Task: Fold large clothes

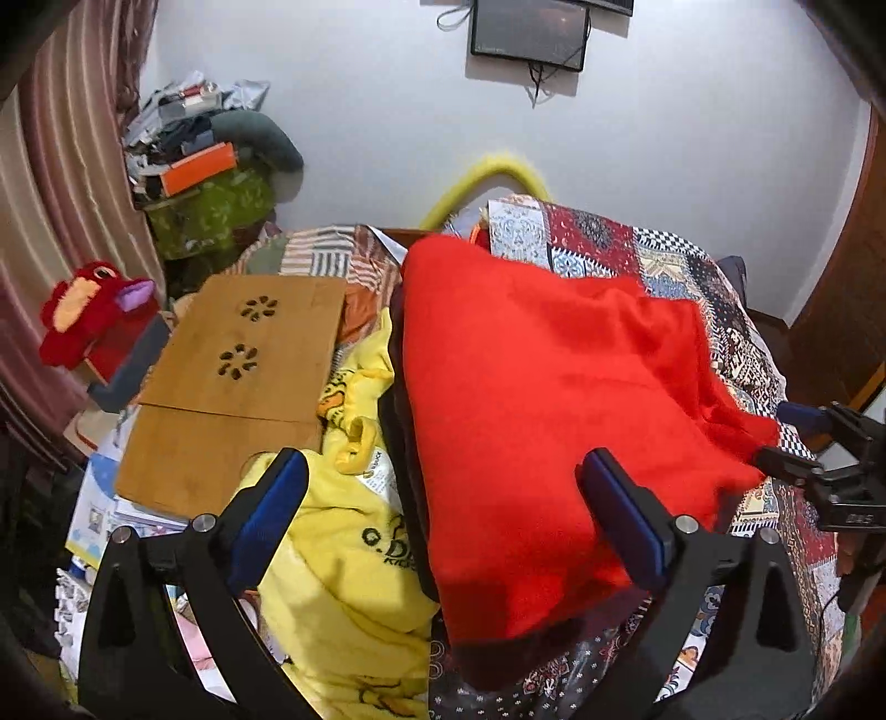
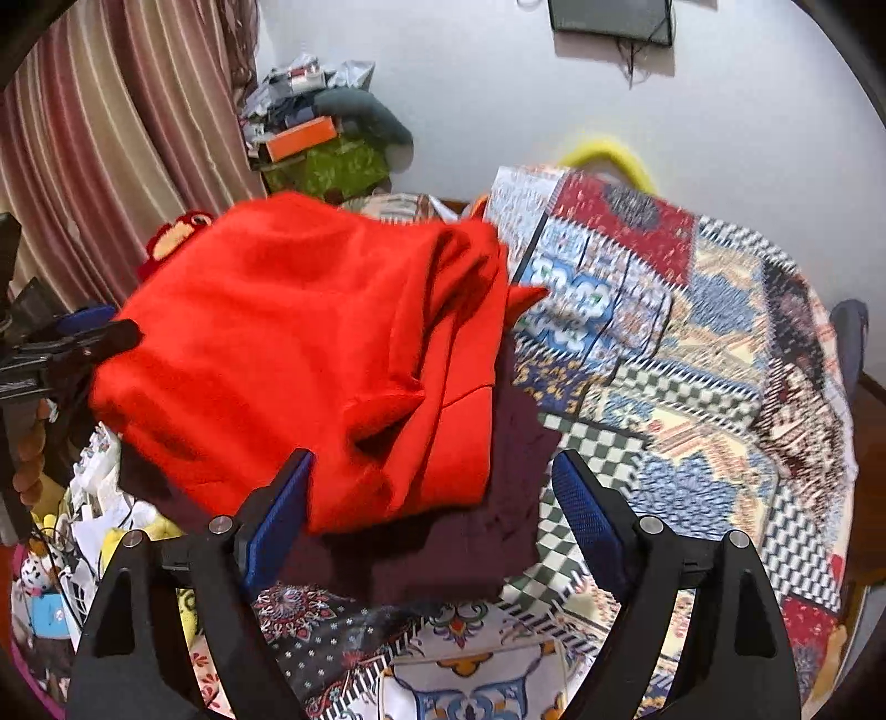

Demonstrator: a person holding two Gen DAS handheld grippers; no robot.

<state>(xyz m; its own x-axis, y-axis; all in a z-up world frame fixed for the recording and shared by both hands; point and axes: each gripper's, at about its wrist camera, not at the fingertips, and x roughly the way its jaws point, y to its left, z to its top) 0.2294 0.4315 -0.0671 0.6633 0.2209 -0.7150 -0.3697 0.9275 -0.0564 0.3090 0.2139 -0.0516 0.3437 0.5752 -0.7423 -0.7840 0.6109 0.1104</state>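
Note:
A folded red garment [image 1: 554, 399] [image 2: 310, 343] lies on top of a dark maroon folded garment [image 2: 459, 543] on the patchwork bedspread [image 2: 664, 343]. My left gripper [image 1: 443, 471] stands open above the red garment's near left part, with nothing pinched between its blue pads. My right gripper [image 2: 432, 471] is open too, hovering over the red garment's near right corner and the maroon cloth. The right gripper [image 1: 819, 443] also shows at the right edge of the left wrist view, and the left gripper [image 2: 72, 343] at the left edge of the right wrist view.
A yellow garment [image 1: 343, 554] lies crumpled left of the stack. A wooden lap board [image 1: 232, 376] sits further left, with a red plush toy [image 1: 94, 315] beyond it. A cluttered pile [image 1: 205, 166] stands in the corner by the curtain [image 2: 111, 138]. The wall bears a dark screen [image 1: 529, 33].

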